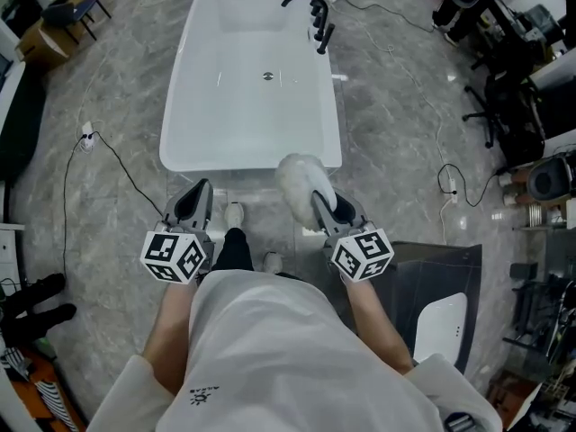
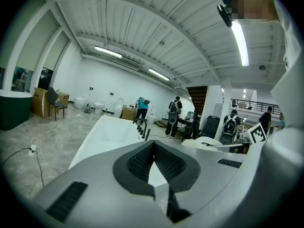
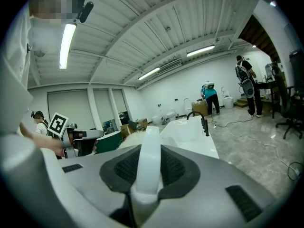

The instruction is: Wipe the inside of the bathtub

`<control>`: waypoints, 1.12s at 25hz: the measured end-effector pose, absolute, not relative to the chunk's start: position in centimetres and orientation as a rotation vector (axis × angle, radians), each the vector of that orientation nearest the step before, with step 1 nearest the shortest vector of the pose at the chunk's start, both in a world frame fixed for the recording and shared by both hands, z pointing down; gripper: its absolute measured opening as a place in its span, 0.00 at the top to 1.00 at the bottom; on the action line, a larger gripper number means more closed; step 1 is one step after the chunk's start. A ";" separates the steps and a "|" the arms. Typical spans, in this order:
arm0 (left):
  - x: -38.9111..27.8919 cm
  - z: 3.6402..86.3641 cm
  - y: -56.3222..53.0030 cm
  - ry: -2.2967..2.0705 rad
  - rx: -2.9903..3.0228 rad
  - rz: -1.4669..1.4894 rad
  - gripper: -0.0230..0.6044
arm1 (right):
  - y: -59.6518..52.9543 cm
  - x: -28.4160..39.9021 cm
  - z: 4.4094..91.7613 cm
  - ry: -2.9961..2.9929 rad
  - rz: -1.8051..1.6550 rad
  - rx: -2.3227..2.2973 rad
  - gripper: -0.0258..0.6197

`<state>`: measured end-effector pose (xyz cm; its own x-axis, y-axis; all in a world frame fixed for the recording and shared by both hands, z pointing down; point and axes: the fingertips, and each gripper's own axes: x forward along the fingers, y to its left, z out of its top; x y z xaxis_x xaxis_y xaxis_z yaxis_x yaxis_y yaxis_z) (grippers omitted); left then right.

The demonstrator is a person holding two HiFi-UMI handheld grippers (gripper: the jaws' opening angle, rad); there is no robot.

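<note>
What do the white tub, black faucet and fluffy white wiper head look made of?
White rectangular bathtub: glossy acrylic or ceramic, showing light reflections. Black curved faucet: likely coated metal, sheen unclear. Fluffy white wiper: soft fibre or wool-like pile head, fuzzy outline.

Bathtub: far end cut off by the head view's upper edge; near rim partly covered by the duster head. Duster handle: lower end hidden between the jaws of the right gripper (which clamp it). Faucet detail and the distant people in both gripper views: too small to tell.
</note>
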<state>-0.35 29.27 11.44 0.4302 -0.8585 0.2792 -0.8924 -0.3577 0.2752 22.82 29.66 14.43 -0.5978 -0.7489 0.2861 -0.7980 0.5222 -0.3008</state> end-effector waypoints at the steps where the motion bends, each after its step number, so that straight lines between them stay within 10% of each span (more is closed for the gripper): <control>1: -0.6 11.4 28.3 -1.485 2.309 0.121 0.94 | 28.9 22.5 14.4 -2.631 0.616 1.347 0.81; 28: -7.9 15.1 8.6 -1.217 2.411 0.228 0.94 | 11.9 13.8 17.0 -2.446 0.702 1.523 0.81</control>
